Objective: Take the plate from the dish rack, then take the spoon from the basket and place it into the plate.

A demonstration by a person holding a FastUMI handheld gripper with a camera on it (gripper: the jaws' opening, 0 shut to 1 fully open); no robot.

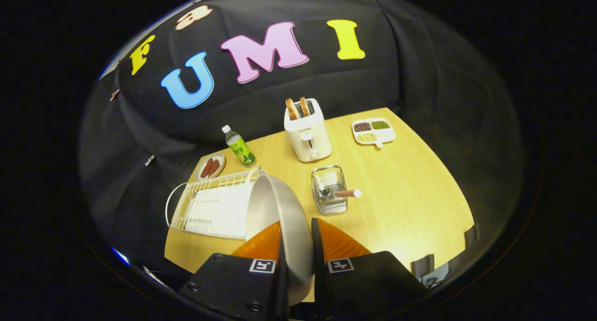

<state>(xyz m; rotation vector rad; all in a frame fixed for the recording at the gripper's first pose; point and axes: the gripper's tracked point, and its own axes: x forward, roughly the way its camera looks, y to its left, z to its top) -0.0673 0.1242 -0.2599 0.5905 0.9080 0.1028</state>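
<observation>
Between the tongs [298,246], pinched on edge: the plate [275,204].

Grey plate [280,218], white rack [210,209], orange fingers [261,244], yellow-wood table [396,195], green bottle [240,148]

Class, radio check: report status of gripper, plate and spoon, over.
Gripper shut on grey metal plate, held on edge beside white wire dish rack. Wooden-handled spoon in clear basket ahead. Path open.

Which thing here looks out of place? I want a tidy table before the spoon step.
Nothing is spilled or damaged. The plate is held edge-on between the gripper's fingers, off the rack; the spoon leans out of its basket.
</observation>
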